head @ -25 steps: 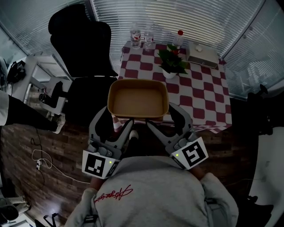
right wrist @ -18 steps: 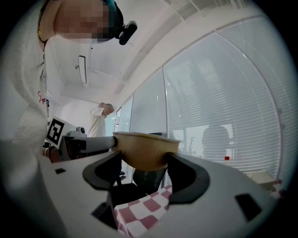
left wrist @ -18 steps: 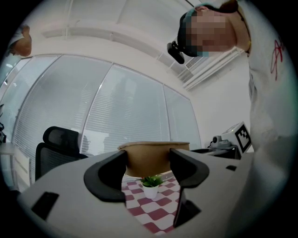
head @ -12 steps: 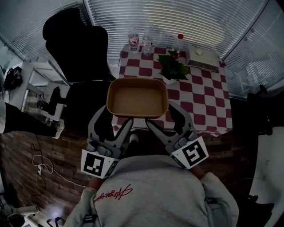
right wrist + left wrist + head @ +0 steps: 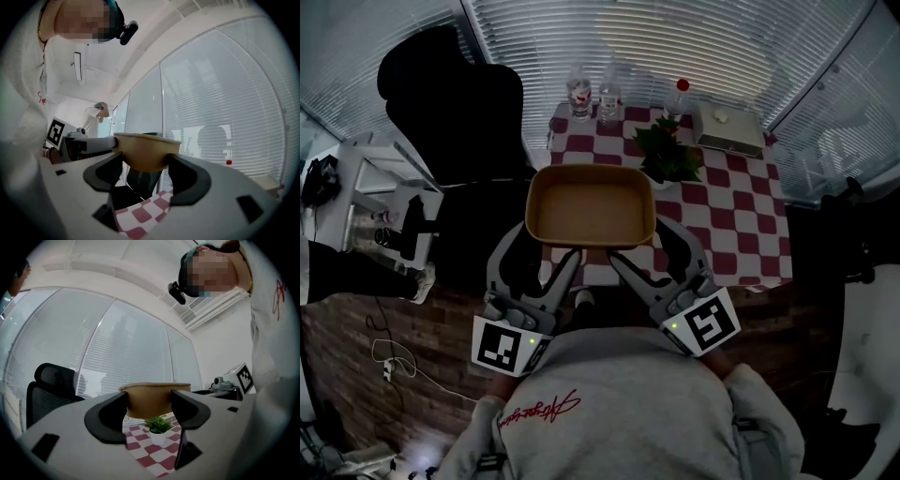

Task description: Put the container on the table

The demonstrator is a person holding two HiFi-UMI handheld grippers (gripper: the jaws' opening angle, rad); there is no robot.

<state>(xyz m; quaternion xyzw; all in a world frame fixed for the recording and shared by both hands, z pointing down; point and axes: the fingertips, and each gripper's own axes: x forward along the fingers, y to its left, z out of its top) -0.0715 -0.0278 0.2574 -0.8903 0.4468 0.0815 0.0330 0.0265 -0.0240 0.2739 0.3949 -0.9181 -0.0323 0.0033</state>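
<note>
Two-handed carry. The left hand-held gripper [image 5: 539,255] is clenched on the near-left part of the container [image 5: 591,204], and the right hand-held gripper [image 5: 649,251] is clenched on its near-right part. Each gripper view shows the tan wall pinched between that gripper's two jaws. Probably both are used because the container is wide and shallow: one grip at an edge would likely let it tip, while two keep it level with the rim flat and the opening up.

The container is in the air in front of the person's chest. In the head view it sits over the near-left edge of the bench [image 5: 741,234], and nothing shows it resting on the checked cloth. Judged not yet set down.

Near side of the bench looks bare. The potted plant [image 5: 667,150] is just beyond the container's far-right corner. The clear bottles [image 5: 591,89], a red-capped bottle [image 5: 677,94] and a flat white box [image 5: 729,129] stand along the far edge. Black chair [image 5: 450,94] is left of the bench.

Container look: rectangular with rounded corners, tan/kraft colour, matte, probably paper or fibre. It has a rolled lip, sloping walls and an empty inside. Looks light and slightly flexible, so a hard squeeze could dent the wall.
</note>
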